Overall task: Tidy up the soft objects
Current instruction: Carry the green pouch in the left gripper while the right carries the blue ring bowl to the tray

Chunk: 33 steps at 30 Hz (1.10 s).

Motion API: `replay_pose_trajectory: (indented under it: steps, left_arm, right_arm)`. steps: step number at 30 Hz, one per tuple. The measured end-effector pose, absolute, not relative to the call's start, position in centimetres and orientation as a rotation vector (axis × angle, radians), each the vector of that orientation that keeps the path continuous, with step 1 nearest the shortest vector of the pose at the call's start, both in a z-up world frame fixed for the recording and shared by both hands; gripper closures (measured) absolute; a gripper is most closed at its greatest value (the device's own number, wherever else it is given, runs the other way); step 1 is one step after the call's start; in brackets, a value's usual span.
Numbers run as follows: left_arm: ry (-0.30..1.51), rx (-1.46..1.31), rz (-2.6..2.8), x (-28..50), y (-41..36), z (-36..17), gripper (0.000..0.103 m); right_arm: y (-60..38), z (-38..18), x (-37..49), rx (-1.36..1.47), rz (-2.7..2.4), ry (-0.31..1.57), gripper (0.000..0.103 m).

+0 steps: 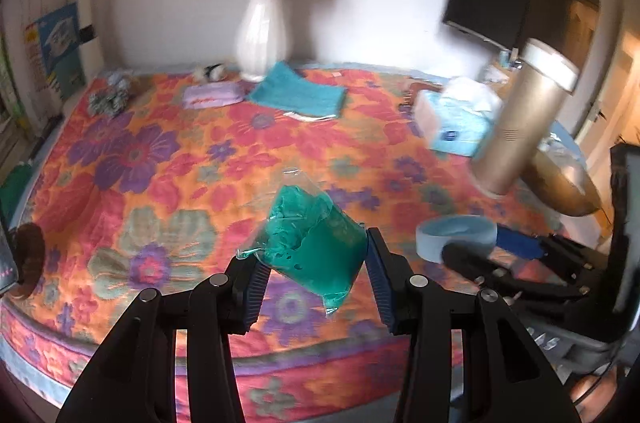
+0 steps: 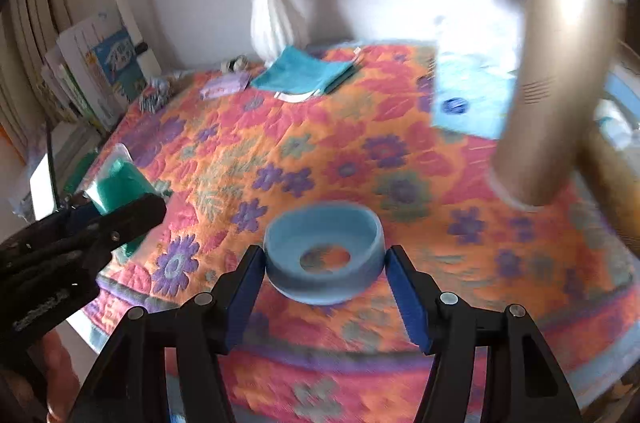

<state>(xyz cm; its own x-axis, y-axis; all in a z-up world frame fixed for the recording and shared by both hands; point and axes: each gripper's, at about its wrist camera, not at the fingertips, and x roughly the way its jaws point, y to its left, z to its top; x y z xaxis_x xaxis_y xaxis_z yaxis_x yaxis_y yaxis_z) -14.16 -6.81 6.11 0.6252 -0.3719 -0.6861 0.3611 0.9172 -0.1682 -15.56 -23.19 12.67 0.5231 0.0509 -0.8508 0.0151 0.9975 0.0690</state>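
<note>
A floral quilt (image 1: 168,159) in orange, red and purple covers the table, with a pale wall behind.

The green bag (image 1: 316,243), clear plastic packed with something green and soft, sits pinched between the two blue pads of the left gripper (image 1: 316,281), raised over the near part of the quilt and tilted. In the right wrist view the same bag (image 2: 116,183) shows at the left edge, in the left gripper (image 2: 100,219).

The blue ring (image 2: 326,253), a soft foam ring with a hole in its floor, is squeezed on both sides by the pads of the right gripper (image 2: 326,287), near the quilt's front edge. From the left wrist view the ring (image 1: 456,235) lies to the right of the bag, well apart from it.

Farther back lie a folded teal towel (image 1: 298,91) and, just beside it, a small lilac pack (image 1: 212,95). A white vase (image 1: 260,35) of blue and white flowers stands behind the towel. To the right stand a gold cylinder (image 1: 524,119) and a light blue packet (image 1: 456,127).
</note>
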Motion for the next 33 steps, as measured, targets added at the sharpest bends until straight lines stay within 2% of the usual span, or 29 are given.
replay_pose_trajectory:
  steps: [5,7,12,15,22,23,24,25,26,27,32,33]
  left_arm:
    - [0.765,0.015,-0.531,-15.8,-11.2,8.1,0.061]
    - [0.754,0.028,-0.573,-16.4,-13.0,8.9,0.061]
    - [0.738,0.035,-0.704,-17.4,-18.0,10.4,0.061]
    - [0.752,0.036,-0.732,-17.0,-19.7,10.1,0.061]
    - [0.789,0.044,-0.666,-15.5,-19.0,8.7,0.061]
    - [0.788,0.035,-0.657,-15.2,-18.5,8.7,0.061]
    - [0.788,0.027,-0.650,-15.0,-18.2,8.7,0.060]
    - [0.791,0.021,-0.643,-14.8,-18.0,8.6,0.060]
    - [0.797,0.015,-0.636,-14.5,-17.7,8.5,0.060]
    - [0.802,0.012,-0.629,-14.3,-17.5,8.3,0.060]
    - [0.820,0.014,-0.624,-14.0,-17.2,7.6,0.060]
    - [0.821,0.014,-0.625,-13.9,-17.2,7.5,0.060]
  right_arm:
    - [-27.3,17.0,-18.2,0.098,-0.049,0.944,0.043]
    - [-29.2,18.9,-19.4,0.108,-0.076,0.906,0.059]
    - [-34.2,23.0,-21.9,0.147,-0.145,0.800,0.059]
    - [-37.0,23.0,-22.1,0.208,-0.150,0.786,0.068]
    - [-38.5,19.4,-21.7,0.315,-0.038,0.878,0.067]
    - [-38.1,18.9,-21.4,0.328,0.016,0.926,0.065]
    - [-37.7,18.4,-21.5,0.340,0.046,0.952,0.043]
    - [-37.3,18.1,-21.7,0.350,0.061,0.963,0.015]
    - [-36.6,17.5,-22.0,0.355,0.074,0.967,0.005]
    - [-35.9,17.0,-22.2,0.345,0.079,0.963,0.002]
    - [-32.0,13.7,-20.9,0.219,0.086,1.096,0.003]
    - [-31.2,13.2,-20.8,0.171,0.073,1.114,0.008]
